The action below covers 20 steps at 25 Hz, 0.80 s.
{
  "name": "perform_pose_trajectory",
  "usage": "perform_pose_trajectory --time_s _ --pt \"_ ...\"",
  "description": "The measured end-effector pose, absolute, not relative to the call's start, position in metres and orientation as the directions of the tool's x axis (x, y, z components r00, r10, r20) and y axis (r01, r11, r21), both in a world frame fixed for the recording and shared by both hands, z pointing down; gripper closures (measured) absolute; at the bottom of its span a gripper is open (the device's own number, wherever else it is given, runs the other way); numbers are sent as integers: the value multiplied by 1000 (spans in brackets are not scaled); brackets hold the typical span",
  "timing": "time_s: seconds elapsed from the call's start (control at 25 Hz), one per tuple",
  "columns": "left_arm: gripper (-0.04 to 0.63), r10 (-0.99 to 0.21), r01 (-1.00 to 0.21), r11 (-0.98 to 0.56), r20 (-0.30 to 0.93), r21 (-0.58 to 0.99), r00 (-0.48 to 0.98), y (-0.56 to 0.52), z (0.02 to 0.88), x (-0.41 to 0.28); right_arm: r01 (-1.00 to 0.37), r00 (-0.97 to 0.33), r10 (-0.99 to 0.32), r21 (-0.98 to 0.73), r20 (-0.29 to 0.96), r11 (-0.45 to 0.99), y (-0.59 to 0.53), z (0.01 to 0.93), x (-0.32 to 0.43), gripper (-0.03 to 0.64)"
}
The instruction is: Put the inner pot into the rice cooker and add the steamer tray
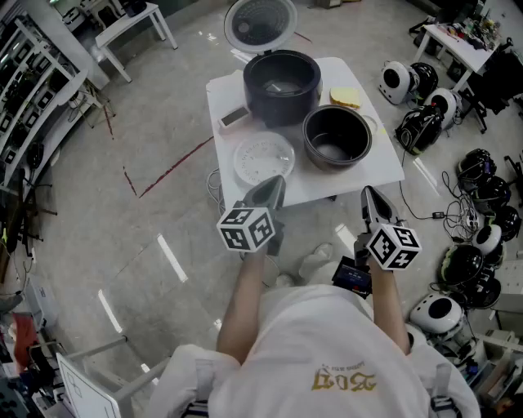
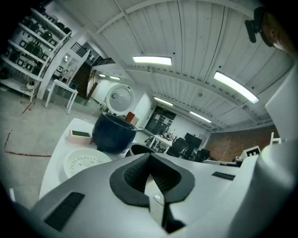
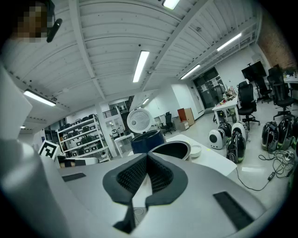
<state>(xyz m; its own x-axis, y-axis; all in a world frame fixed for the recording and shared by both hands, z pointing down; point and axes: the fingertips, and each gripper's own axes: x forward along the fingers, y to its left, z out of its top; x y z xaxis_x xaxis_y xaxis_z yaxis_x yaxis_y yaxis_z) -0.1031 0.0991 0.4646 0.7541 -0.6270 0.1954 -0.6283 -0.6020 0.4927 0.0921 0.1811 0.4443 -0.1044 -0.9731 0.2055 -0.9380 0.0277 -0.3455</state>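
The dark rice cooker stands at the back of the white table with its round lid tipped open. The black inner pot sits in front of it on the right. On the left lies the white perforated steamer tray. My left gripper hovers shut and empty at the table's near edge, just short of the tray. To the right, my right gripper is also shut and empty, near the front right corner. The left gripper view shows the cooker and the tray past the closed jaws. The pot shows in the right gripper view.
A small pink-and-green box and a yellow item lie beside the cooker. Several round appliances and cables crowd the floor on the right. Shelving lines the left side, and a white side table stands behind it.
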Motion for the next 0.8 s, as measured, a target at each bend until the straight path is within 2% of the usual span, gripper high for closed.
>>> perform_pose_trajectory --time_s 0.36,0.4,0.44,0.48,0.52,0.56,0.8 --pt "578 -611 -605 -606 186 516 770 106 462 -98 -933 -131 -969 -356 209 50 184 443 88 606" --pt "561 -608 -597 -608 177 523 774 106 462 -98 -922 -144 -970 -383 198 59 183 442 88 606" --pt "475 -607 -586 -611 160 532 778 106 460 -98 -907 -163 -969 -414 188 72 183 440 86 603" --pt "397 -611 -575 -613 138 541 780 105 457 -98 -893 -185 -965 -442 183 87 182 438 85 532" --pt "354 -616 -569 -613 119 548 778 103 455 -99 -882 -203 -962 -461 181 99 181 435 85 443" --pt "344 -621 -569 -612 112 549 776 102 454 -99 -876 -208 -961 -472 180 101 179 433 87 416" --pt "368 -641 -607 -571 161 553 750 89 471 -80 -861 -172 -967 -505 187 55 168 440 123 417"
